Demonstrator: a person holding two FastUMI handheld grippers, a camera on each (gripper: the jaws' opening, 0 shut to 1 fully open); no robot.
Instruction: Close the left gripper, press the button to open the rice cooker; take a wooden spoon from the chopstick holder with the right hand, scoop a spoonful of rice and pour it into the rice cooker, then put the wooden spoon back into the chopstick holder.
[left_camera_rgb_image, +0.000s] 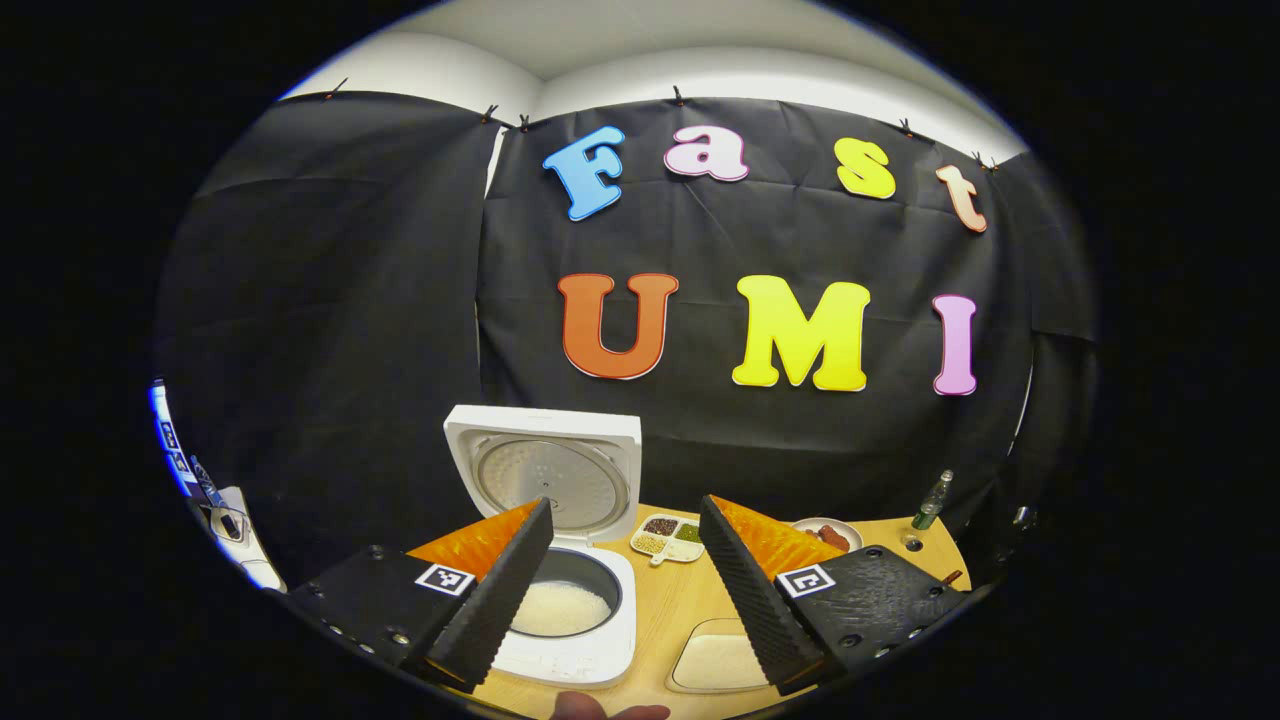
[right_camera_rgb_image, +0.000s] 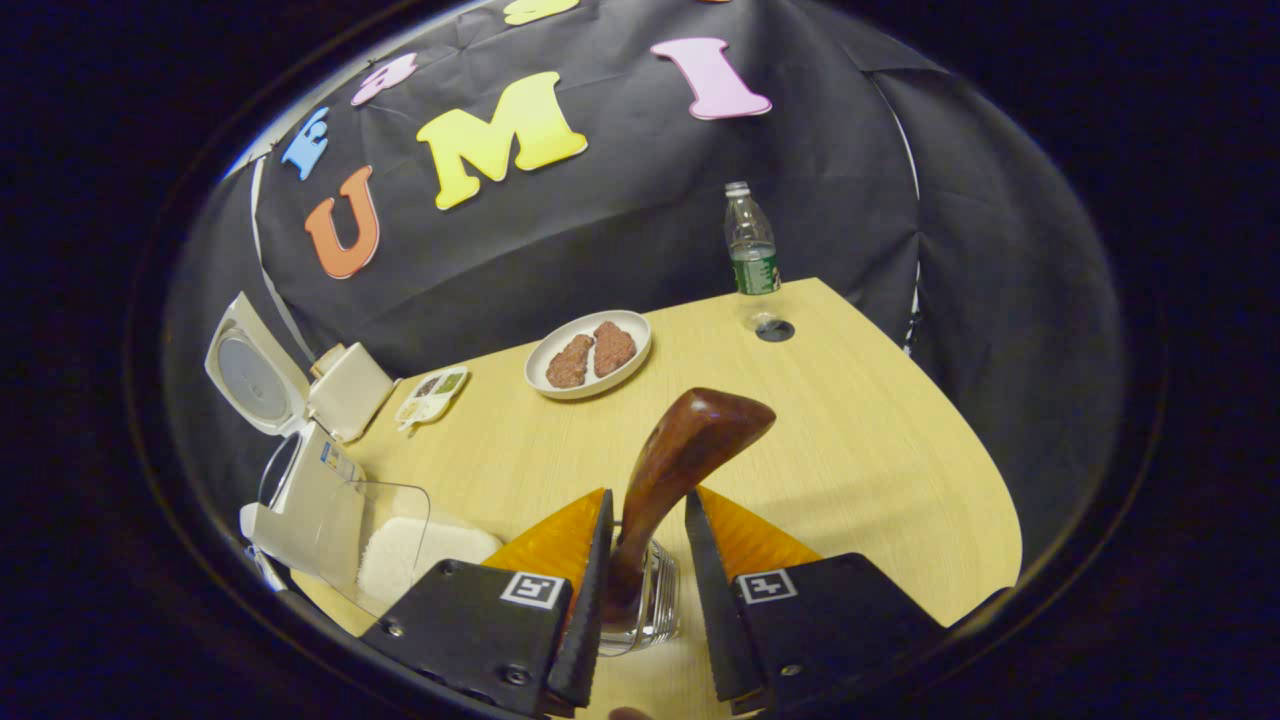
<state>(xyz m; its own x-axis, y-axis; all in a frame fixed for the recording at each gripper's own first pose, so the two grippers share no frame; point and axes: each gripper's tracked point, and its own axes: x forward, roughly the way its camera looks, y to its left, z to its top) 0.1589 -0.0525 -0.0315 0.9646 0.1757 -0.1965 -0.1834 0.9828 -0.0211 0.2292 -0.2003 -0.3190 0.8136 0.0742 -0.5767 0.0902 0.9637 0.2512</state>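
One spoon (right_camera_rgb_image: 680, 450) is the thing to watch here: it stands handle-down in the glass holder (right_camera_rgb_image: 640, 600), bowl end up and leaning toward 1 o'clock in the right gripper view. The right gripper (right_camera_rgb_image: 645, 560) has a finger on each side of the handle. The left finger looks to be touching the wood, but there's a sliver of gap at the right one, so I'd call it loosening or not quite pinching. Honestly can't tell from this angle. With rice already in the cooker, my guess is the spoon is being dropped back in the holder, which would be the last step.

The cooker (left_camera_rgb_image: 560, 610) sits at about 6 o'clock in the left gripper view, lid (left_camera_rgb_image: 545, 475) flipped up at the back, and you can see white rice (left_camera_rgb_image: 558, 607) inside the pot. Lid standing open makes sense since that's what the button press was for.

The left gripper (left_camera_rgb_image: 625, 570) hangs above the table (right_camera_rgb_image: 860, 440) with its fingers spread wide, holding nothing, just parked out of the way near the cooker.

View differences: the left gripper view looks straight down into the pot. The right gripper view gets the cooker side-on at 9 o'clock, so no pot contents, but it does show the clear rice tub (right_camera_rgb_image: 400, 550) beside it, the plate (right_camera_rgb_image: 588, 353) with two brown patties at 12, and the water bottle (right_camera_rgb_image: 750, 245) at 1, at the far table edge. A little divided dish (left_camera_rgb_image: 668, 537) of grains sits just right of the lid.
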